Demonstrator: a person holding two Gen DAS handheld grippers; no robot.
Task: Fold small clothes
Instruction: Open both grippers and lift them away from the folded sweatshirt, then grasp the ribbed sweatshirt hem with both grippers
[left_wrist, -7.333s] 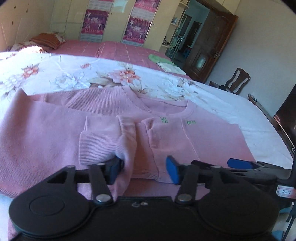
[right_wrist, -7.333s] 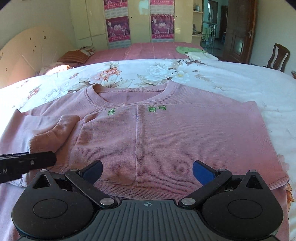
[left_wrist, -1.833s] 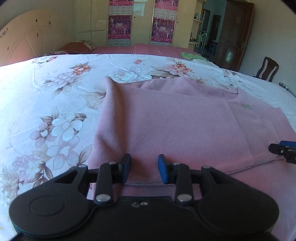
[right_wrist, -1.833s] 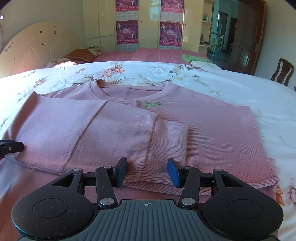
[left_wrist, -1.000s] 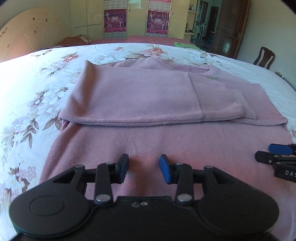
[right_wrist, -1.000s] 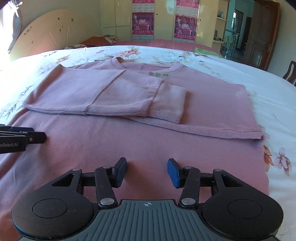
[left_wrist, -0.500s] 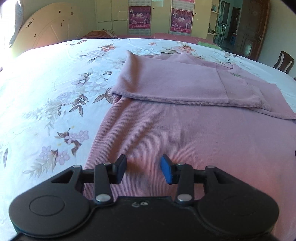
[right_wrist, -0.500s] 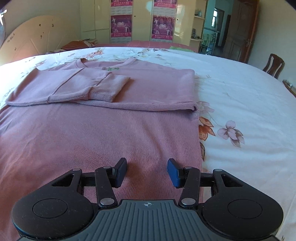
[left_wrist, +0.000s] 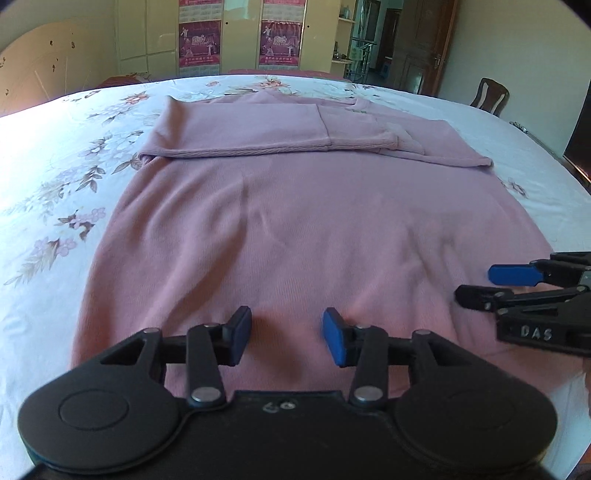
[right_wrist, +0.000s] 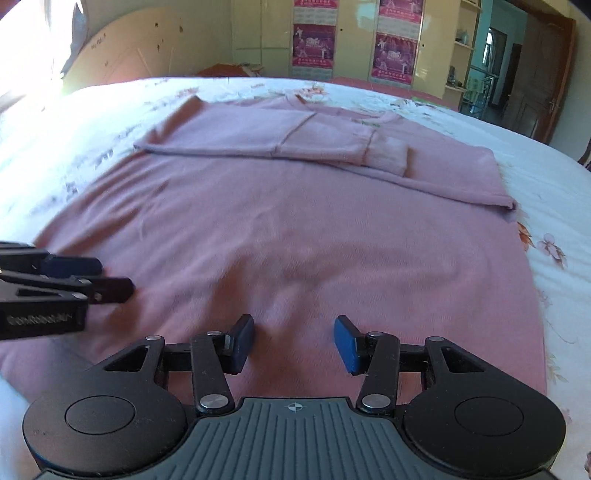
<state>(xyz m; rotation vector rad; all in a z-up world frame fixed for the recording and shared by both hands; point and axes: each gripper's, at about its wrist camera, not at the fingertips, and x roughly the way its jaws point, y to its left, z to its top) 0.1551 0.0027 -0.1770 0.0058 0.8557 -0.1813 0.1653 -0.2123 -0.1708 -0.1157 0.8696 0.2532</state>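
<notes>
A pink knit sweater (left_wrist: 295, 206) lies flat on the bed, also in the right wrist view (right_wrist: 295, 221). Both sleeves (left_wrist: 258, 129) are folded across its far chest part (right_wrist: 295, 136). My left gripper (left_wrist: 287, 334) is open and empty, low over the sweater's near hem. My right gripper (right_wrist: 294, 341) is open and empty over the near hem too. The right gripper shows at the right edge of the left wrist view (left_wrist: 517, 284). The left gripper shows at the left edge of the right wrist view (right_wrist: 74, 277).
The bed has a white floral sheet (left_wrist: 55, 184) around the sweater. A wooden chair (left_wrist: 493, 94) and a dark door (left_wrist: 417, 62) stand at the far right. Wardrobes with posters (right_wrist: 314, 40) line the far wall.
Both grippers have drawn back from the folded sleeves to the sweater's near hem and turned toward its middle. Each gripper now shows in the other's view. Jaws stay open.
</notes>
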